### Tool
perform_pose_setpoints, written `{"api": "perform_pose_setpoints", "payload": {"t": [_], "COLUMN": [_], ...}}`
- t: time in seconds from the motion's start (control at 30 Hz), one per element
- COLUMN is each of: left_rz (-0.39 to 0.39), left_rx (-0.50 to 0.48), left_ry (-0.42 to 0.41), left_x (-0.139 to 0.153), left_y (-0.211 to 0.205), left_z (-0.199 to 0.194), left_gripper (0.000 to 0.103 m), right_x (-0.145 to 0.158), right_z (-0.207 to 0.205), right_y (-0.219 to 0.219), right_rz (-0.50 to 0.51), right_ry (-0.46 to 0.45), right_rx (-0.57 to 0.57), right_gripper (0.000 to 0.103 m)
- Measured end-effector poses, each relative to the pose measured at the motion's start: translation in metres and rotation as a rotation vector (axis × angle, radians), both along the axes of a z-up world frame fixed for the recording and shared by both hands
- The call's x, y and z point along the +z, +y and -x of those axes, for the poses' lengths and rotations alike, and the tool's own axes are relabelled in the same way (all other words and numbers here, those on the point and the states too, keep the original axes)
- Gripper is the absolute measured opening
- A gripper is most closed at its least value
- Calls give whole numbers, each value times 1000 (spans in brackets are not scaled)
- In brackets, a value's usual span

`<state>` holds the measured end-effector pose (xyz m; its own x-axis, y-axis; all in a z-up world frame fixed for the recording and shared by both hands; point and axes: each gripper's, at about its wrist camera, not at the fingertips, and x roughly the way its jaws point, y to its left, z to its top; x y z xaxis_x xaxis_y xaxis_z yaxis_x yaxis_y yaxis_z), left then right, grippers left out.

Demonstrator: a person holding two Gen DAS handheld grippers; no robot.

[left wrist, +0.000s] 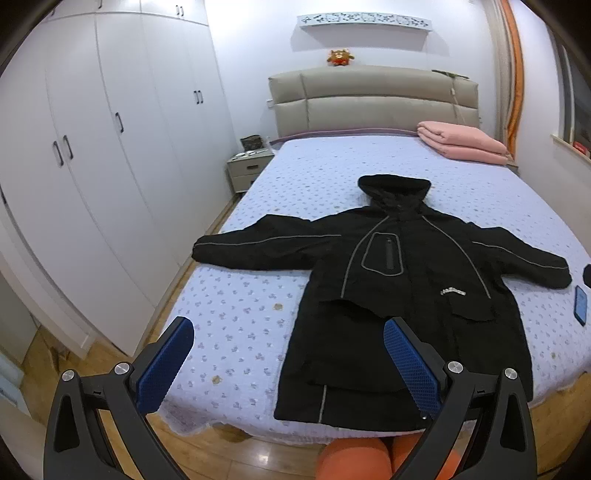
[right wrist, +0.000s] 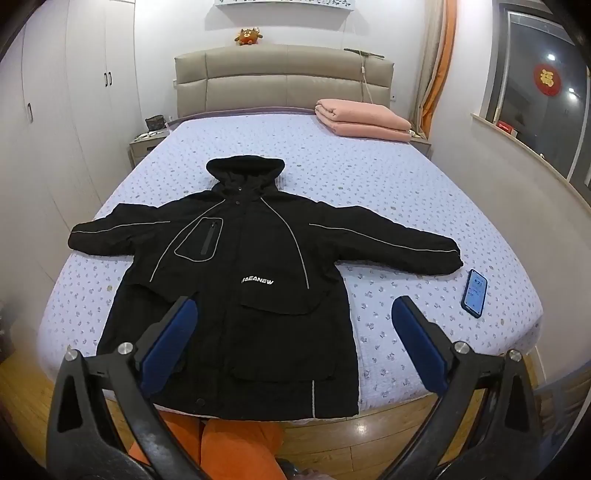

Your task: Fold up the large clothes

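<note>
A black hooded jacket [right wrist: 236,280] lies flat on the bed [right wrist: 388,192], front side up, with both sleeves spread out to the sides and the hood pointing to the headboard [right wrist: 284,81]. Its hem reaches the near edge of the bed, just above the wooden floor [left wrist: 110,424]. The left gripper [left wrist: 288,332] hangs above the near left part of the bed with its jaws wide apart and nothing between them; its right finger is over the lower left part of the jacket. The right gripper [right wrist: 293,314] is also fully spread and holds nothing, with its left finger over the jacket's lower front and its right finger over the bare bedcover. A smartphone [right wrist: 474,293] with a lit screen lies on the bedcover just beyond the cuff of the sleeve on the right side, not touching it. A folded pink blanket [right wrist: 364,120] sits at the far right corner near the headboard, well apart from the jacket. A small plush toy [right wrist: 248,36] sits on top of the headboard. A white wardrobe [left wrist: 92,129] stands along the left side, and a nightstand [left wrist: 247,166] is beside the bed. The person's orange trousers [right wrist: 229,450] show at the bottom.
</note>
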<state>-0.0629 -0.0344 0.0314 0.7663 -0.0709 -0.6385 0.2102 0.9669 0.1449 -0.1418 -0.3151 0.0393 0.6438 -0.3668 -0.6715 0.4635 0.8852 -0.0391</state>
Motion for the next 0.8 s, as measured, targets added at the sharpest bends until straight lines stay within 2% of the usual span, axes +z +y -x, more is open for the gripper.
{"api": "perform_pose_setpoints", "payload": {"t": [0.8], "left_rz": [12], "left_rx": [49], "left_ry": [-59], "left_x": [28], "left_y": [6], "left_z": [22], "left_gripper": [102], "right_x": [12], "right_z": [12], "right_y": [13], "right_rz": [-7], "right_ry": [-24], "right_rx": [30], "right_gripper": [103]}}
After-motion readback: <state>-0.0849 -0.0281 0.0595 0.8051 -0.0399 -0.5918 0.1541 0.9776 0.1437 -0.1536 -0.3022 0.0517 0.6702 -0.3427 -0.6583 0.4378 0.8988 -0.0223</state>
